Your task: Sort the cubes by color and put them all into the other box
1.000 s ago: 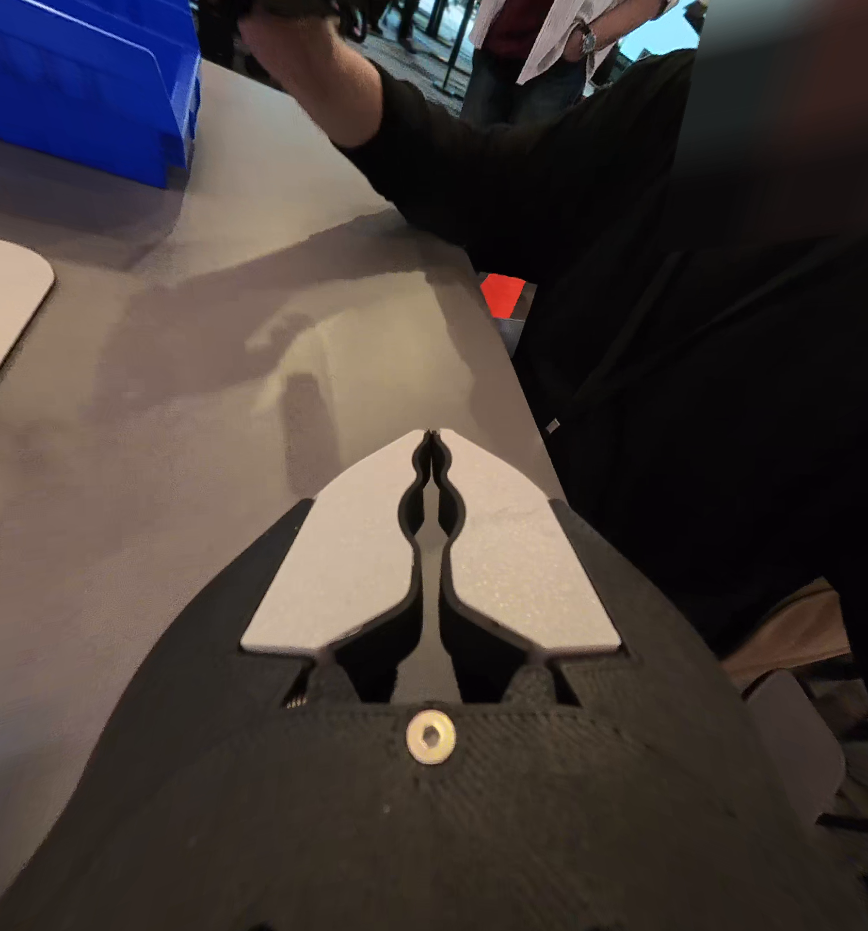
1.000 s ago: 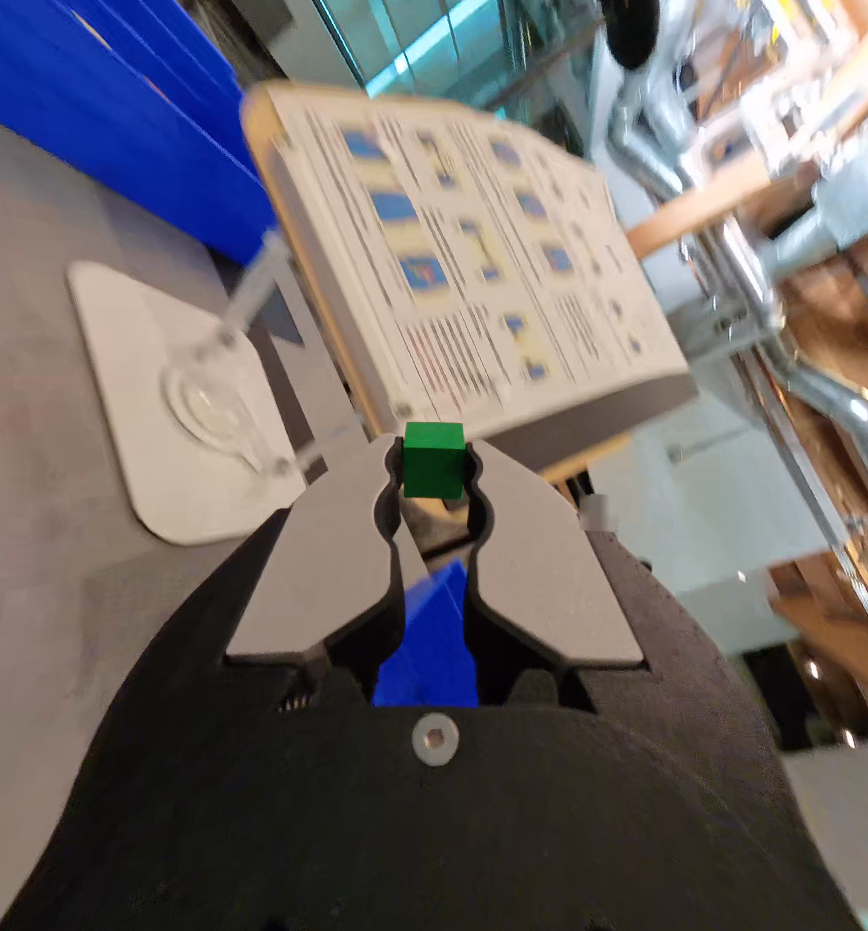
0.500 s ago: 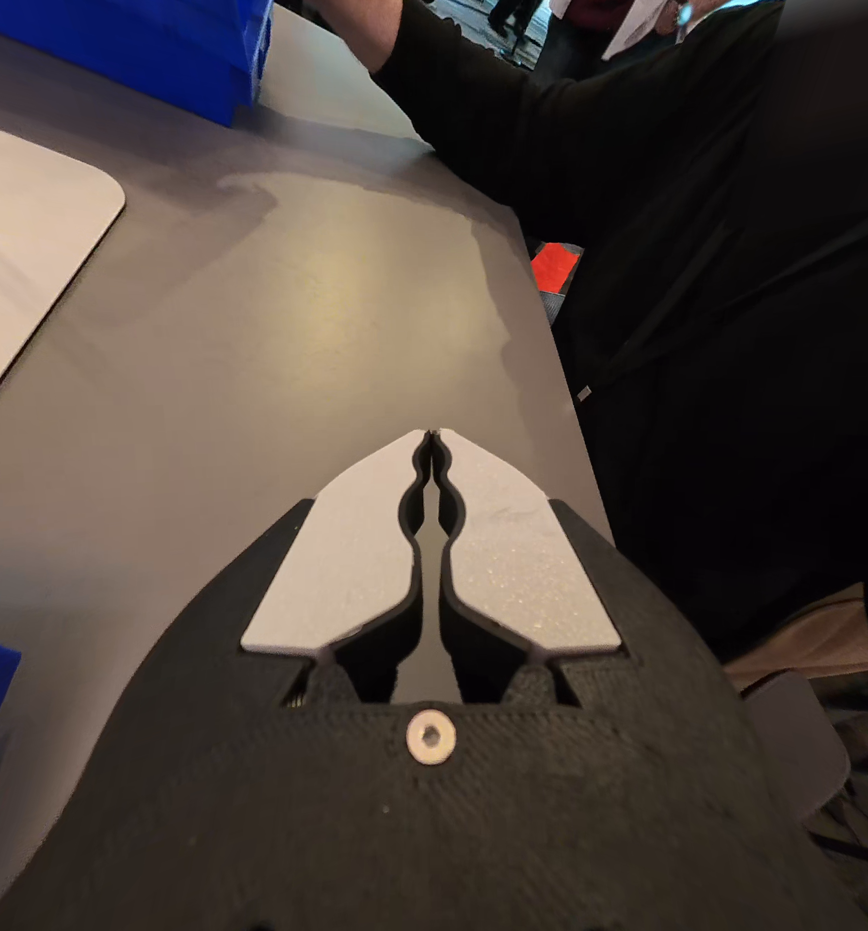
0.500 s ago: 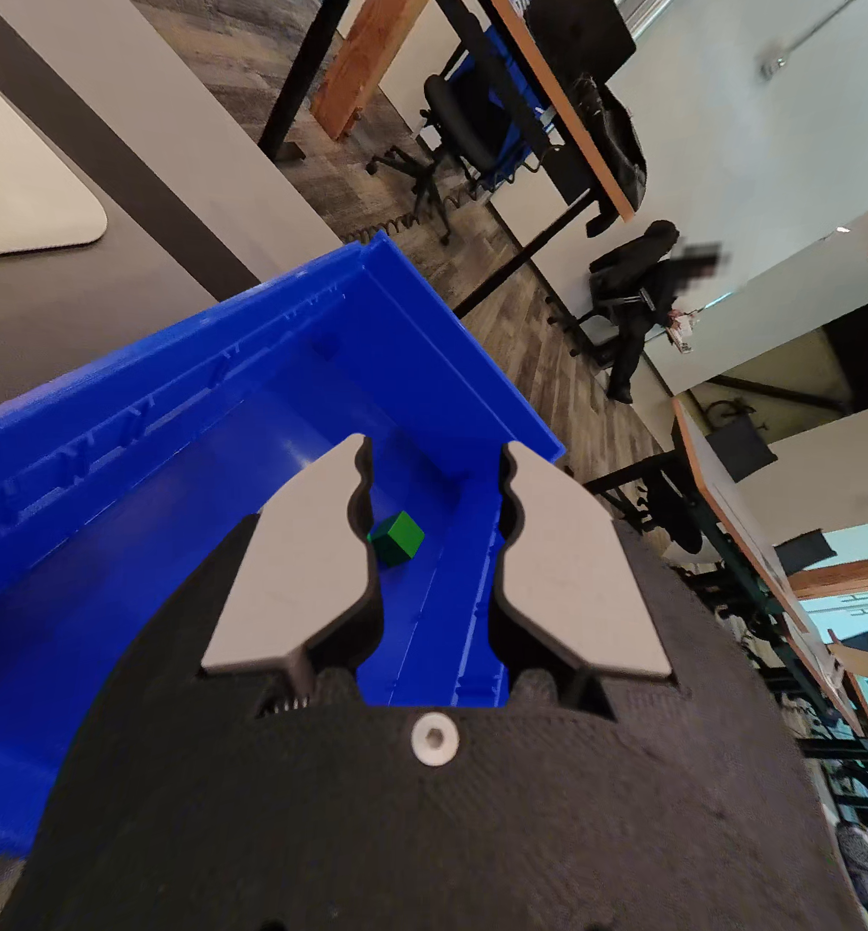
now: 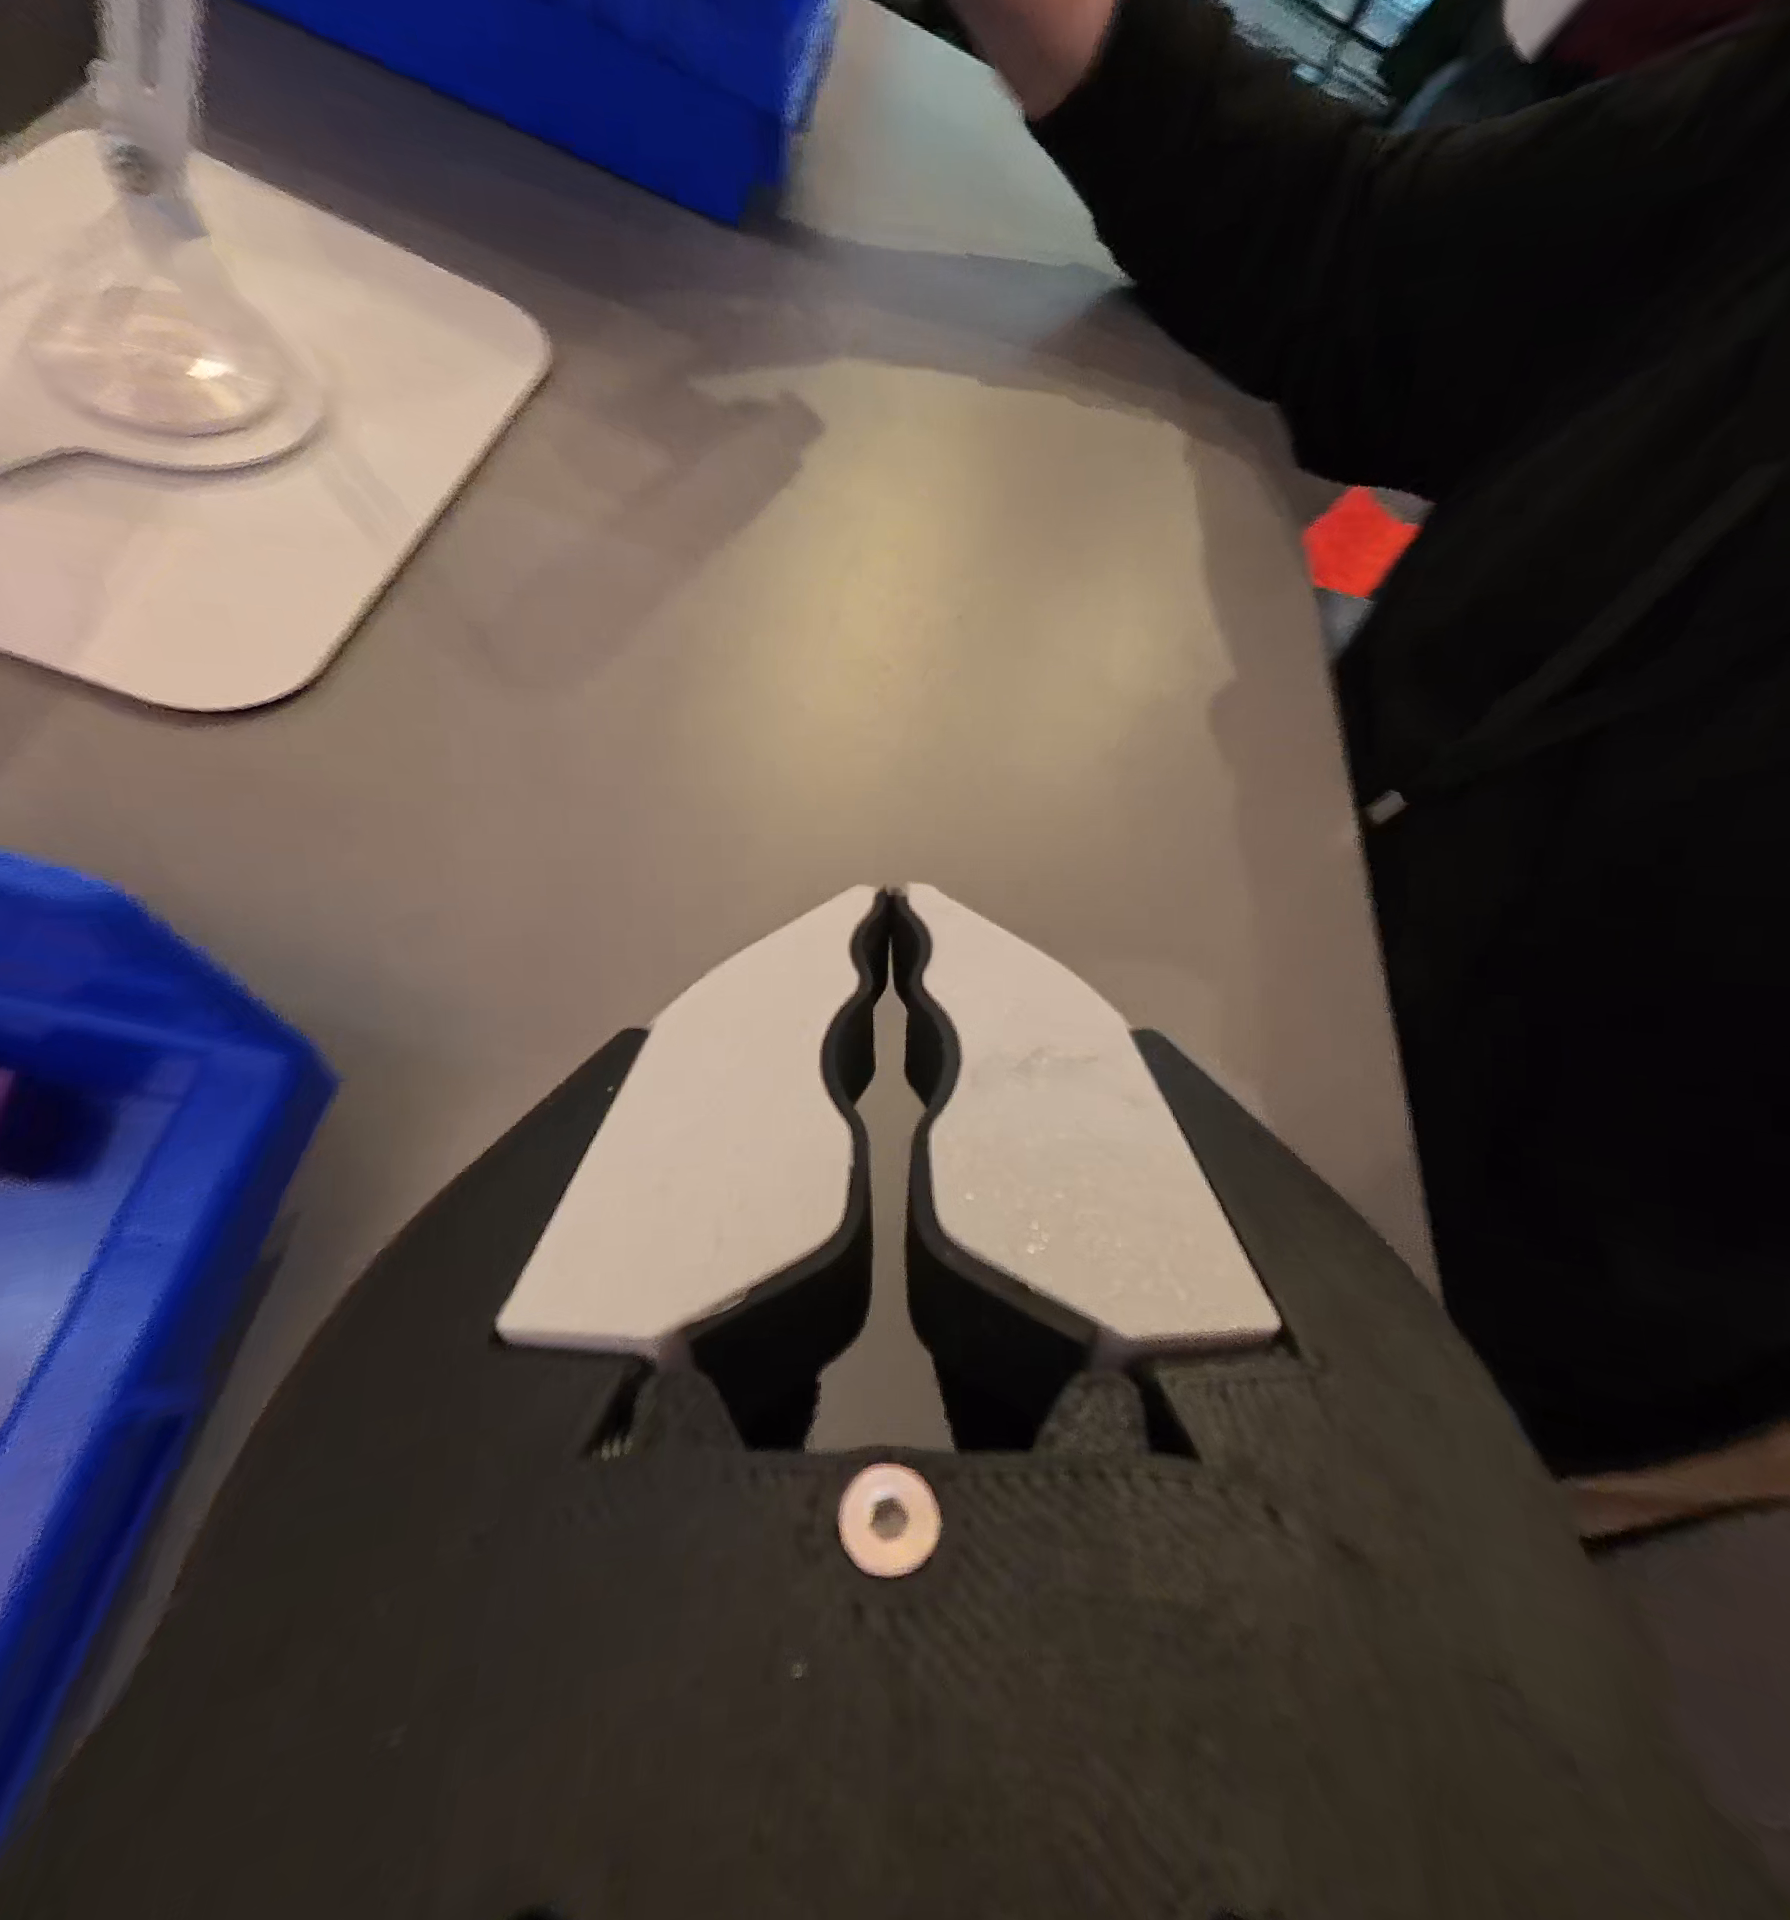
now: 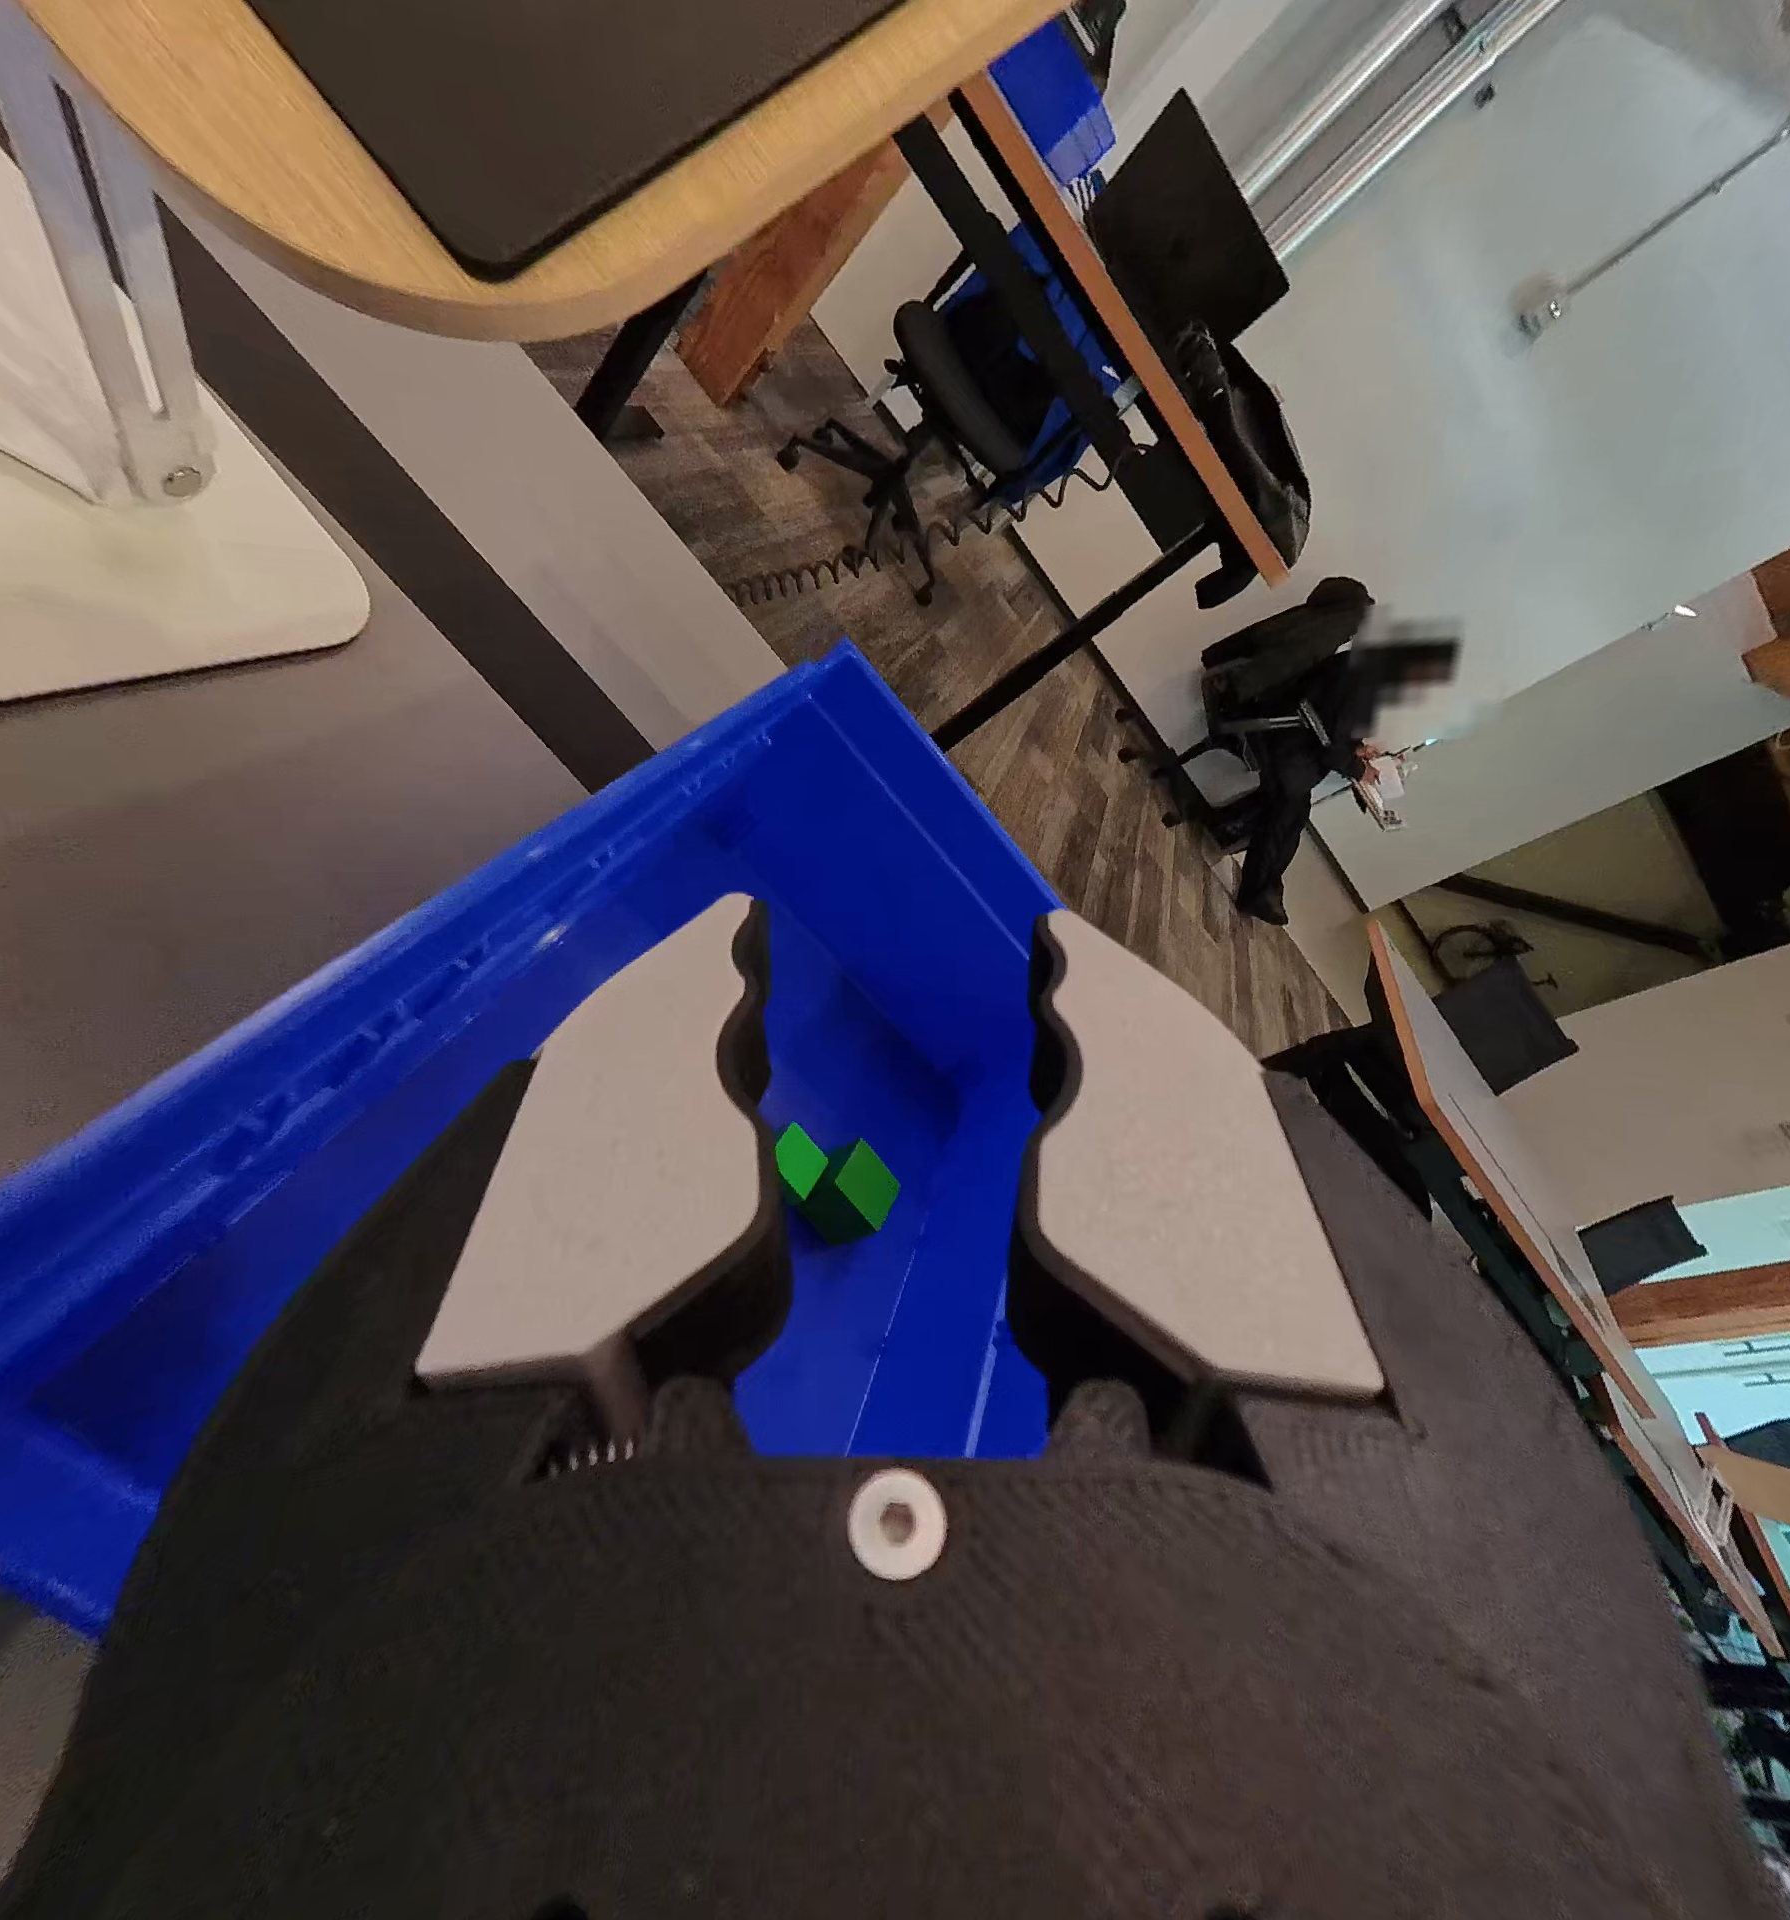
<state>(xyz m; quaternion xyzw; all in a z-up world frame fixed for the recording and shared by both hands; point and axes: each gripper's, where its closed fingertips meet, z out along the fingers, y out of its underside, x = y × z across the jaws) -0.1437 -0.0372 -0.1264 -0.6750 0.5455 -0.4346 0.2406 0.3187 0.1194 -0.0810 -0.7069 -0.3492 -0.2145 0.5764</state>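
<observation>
My left camera looks low across the desk (image 5: 870,644) toward my body. My right camera looks down, close, into a blue box (image 6: 849,831). Both see the white stand base (image 5: 247,540).

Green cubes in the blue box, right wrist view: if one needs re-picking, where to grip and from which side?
Take the nearer green cube from above, across its two free side faces. It sits on the floor of the blue box against a second green cube, near a corner, so a sideways approach is walled off. The right gripper is already open above them.
</observation>
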